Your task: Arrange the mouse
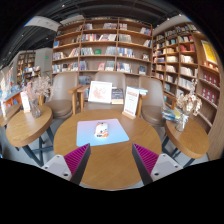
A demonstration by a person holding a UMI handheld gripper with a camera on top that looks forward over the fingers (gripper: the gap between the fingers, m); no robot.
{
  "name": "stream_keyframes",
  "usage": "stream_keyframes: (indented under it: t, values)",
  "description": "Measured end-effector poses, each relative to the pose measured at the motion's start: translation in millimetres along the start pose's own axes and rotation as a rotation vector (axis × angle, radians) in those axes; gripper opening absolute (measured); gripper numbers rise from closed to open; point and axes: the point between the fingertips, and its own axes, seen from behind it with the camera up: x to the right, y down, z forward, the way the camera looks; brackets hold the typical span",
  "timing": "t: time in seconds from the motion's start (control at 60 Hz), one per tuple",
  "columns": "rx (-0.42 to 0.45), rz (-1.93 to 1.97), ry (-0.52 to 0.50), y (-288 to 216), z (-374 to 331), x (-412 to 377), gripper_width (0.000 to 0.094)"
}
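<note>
One mouse is lying on a pale blue mat on the round wooden table, well ahead of the gripper. Its two fingers are standing wide apart, holding nothing, with the table edge showing between them. Two signs are standing at the table's far side. Two smaller round tables are flanking it, and bookshelves are lining the walls beyond.

bookshop or library café, tall wall bookshelves, round wooden tables, armchairs
</note>
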Motion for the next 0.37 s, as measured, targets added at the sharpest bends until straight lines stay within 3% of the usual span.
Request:
stream_keyframes:
  t: [0.367]
  values:
    - [0.001, 0.016, 0.006, 35, -44, 11, 0.0857]
